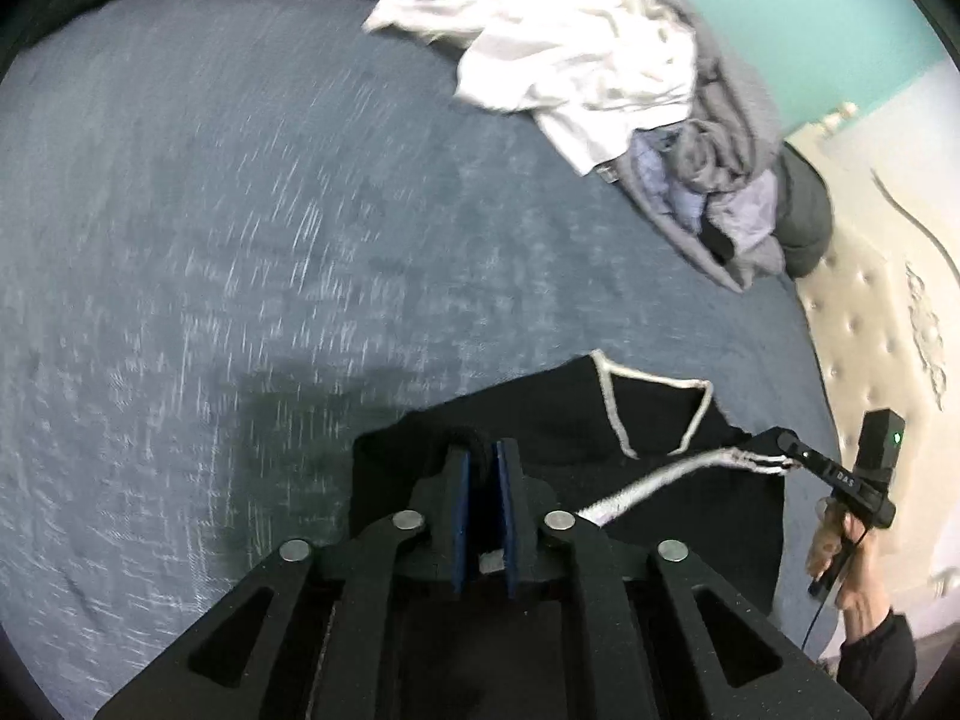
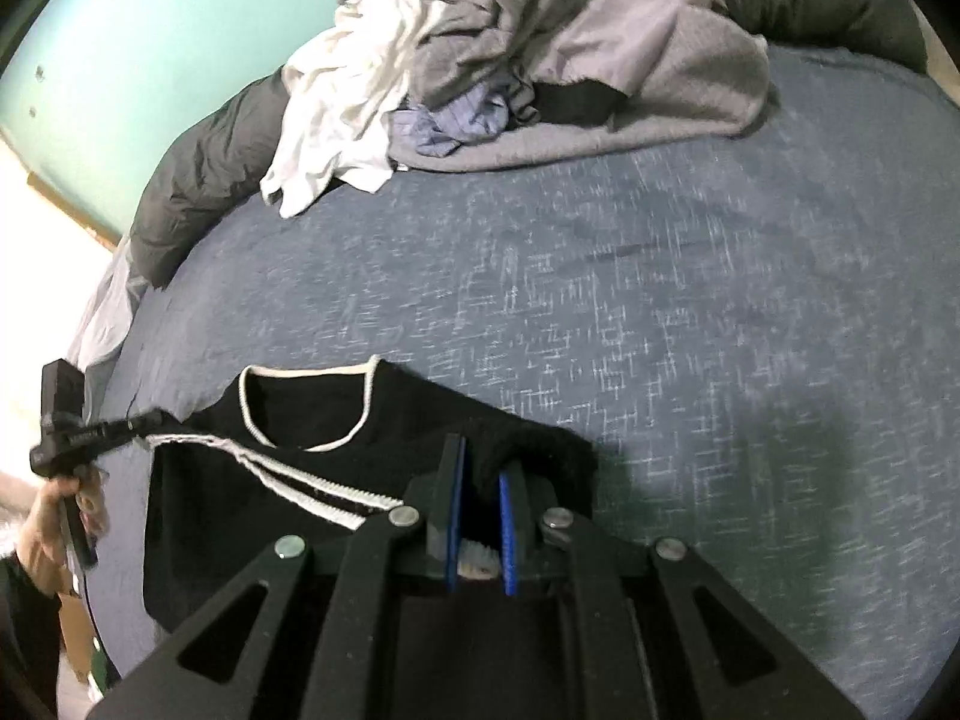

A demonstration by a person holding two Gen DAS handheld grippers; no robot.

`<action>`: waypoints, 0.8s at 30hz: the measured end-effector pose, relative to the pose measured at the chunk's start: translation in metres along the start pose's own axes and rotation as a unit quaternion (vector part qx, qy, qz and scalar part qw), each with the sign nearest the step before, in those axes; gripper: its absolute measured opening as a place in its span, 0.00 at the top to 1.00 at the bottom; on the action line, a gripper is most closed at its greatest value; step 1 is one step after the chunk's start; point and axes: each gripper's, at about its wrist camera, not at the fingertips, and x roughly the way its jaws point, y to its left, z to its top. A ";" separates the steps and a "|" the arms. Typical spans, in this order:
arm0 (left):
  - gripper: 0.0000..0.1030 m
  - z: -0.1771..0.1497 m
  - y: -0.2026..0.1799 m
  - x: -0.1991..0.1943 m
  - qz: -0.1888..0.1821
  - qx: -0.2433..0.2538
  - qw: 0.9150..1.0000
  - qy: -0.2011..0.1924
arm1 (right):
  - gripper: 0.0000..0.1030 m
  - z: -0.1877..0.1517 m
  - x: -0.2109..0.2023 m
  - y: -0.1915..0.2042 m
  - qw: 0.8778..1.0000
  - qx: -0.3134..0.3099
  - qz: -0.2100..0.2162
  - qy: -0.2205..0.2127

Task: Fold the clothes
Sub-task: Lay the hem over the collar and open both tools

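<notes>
The left gripper [image 1: 485,456] is matte black, with blue pads on its fingers [image 1: 459,516] and four round silver rivets across its linkage arms; the right gripper [image 2: 481,456] is built alike; seen from the left, its handle carries a small green light, white lettering and a thin black cable; the person's sleeve [image 1: 879,654] is dark.

Lower centre, our left gripper [image 1: 482,462] pinches the black top [image 1: 558,426]; right gripper [image 1: 786,441] grips its lower-right edge. Clothes pile [image 1: 630,96] upper right on blue bedspread [image 1: 210,240].
</notes>
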 end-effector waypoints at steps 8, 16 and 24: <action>0.43 0.001 0.012 -0.031 -0.001 -0.009 0.997 -0.073 | 0.80 -0.004 -0.017 -0.007 0.998 0.017 0.002 -0.054; 0.43 -0.004 0.000 -0.049 0.059 0.050 0.993 -0.089 | 0.41 -0.005 -0.042 0.001 0.996 -0.017 -0.045 -0.079; 0.43 -0.009 -0.015 -0.022 0.096 0.100 0.988 -0.067 | 0.41 -0.013 -0.025 0.009 0.993 -0.079 -0.080 -0.046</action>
